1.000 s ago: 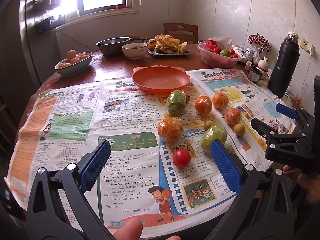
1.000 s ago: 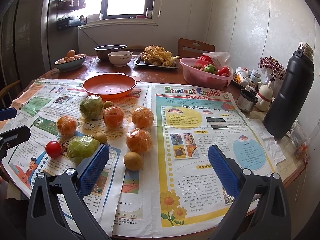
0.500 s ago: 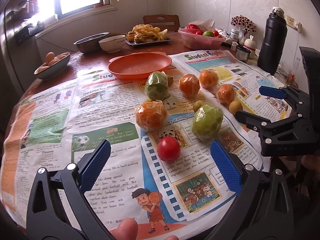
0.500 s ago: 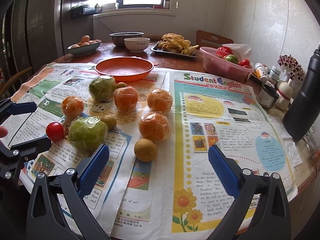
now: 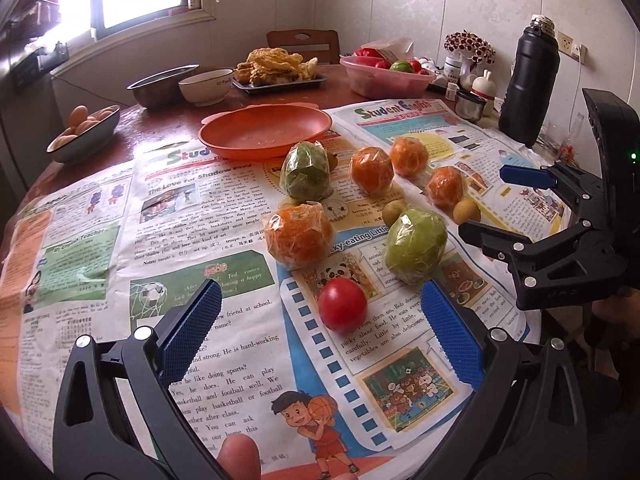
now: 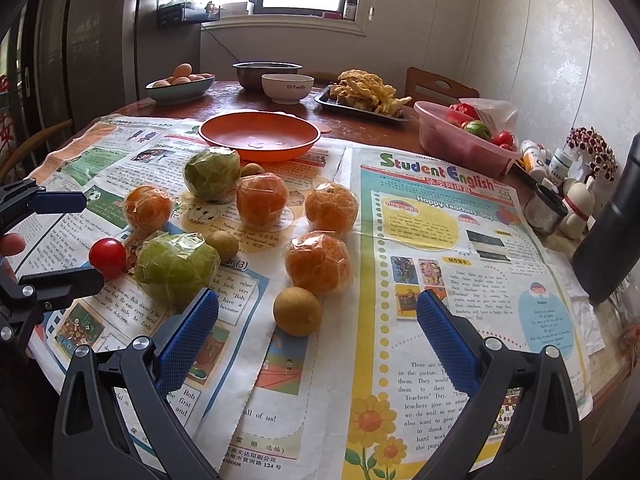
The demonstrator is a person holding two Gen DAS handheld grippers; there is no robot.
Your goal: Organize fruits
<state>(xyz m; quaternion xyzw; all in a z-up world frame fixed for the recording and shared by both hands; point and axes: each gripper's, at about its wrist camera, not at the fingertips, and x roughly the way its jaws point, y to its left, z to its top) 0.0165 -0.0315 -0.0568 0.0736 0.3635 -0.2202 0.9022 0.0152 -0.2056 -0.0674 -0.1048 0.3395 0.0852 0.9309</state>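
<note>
A red tomato (image 5: 342,310) lies on the newspaper-covered table (image 5: 100,184), nearest the front edge — just ahead of the left gripper (image 5: 320,328), whose blue fingers (image 5: 192,328) stand wide apart around nothing. Behind it sit wrapped oranges (image 5: 298,236) and green fruits (image 5: 416,244), then an empty orange plate (image 5: 266,132). The right gripper (image 6: 318,332) — fingers also spread, empty — faces a small brown fruit (image 6: 297,311).

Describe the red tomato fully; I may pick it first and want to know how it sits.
The red tomato is small, round, smooth and glossy, unwrapped. It rests on the newspaper near the table's front edge, apart from the wrapped green fruit and wrapped orange behind it. The open left gripper frames it without touching.
</note>
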